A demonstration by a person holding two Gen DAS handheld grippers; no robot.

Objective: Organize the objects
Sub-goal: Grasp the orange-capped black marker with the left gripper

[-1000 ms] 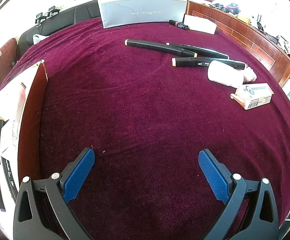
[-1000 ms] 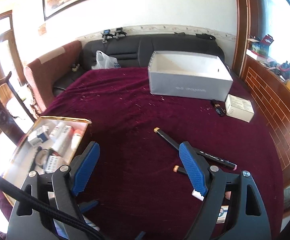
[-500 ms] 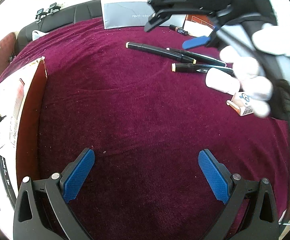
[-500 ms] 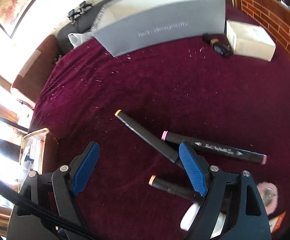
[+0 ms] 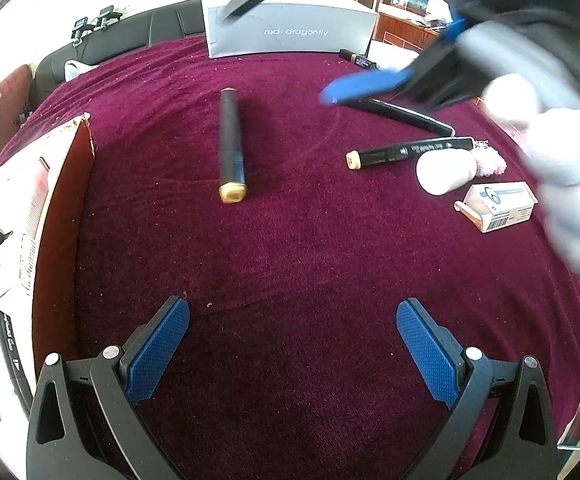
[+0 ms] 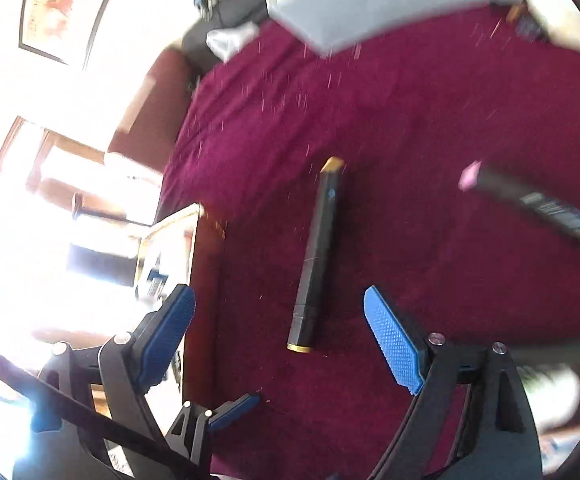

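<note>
A black marker with gold caps [image 5: 232, 148] lies alone on the maroon cloth, pointing away from me; the right wrist view shows it [image 6: 317, 256] just ahead of my right gripper [image 6: 286, 340], which is open and empty. Two more black markers [image 5: 406, 152] lie to the right, one with a pink cap [image 6: 538, 204]. My left gripper [image 5: 292, 344] is open and empty, low over bare cloth. My right gripper [image 5: 354, 88] appears blurred at the upper right of the left wrist view.
An open box of small items [image 5: 62, 184] stands at the left edge. A grey "red dragonfly" box [image 5: 290, 32] stands at the back. A white roll [image 5: 444, 172], a pink puff [image 5: 490, 162] and a small carton [image 5: 498, 206] lie at the right.
The gold-capped marker has been swept left and turned, now lying apart from the other two. My right gripper has swung over the markers. The left gripper stays put.
</note>
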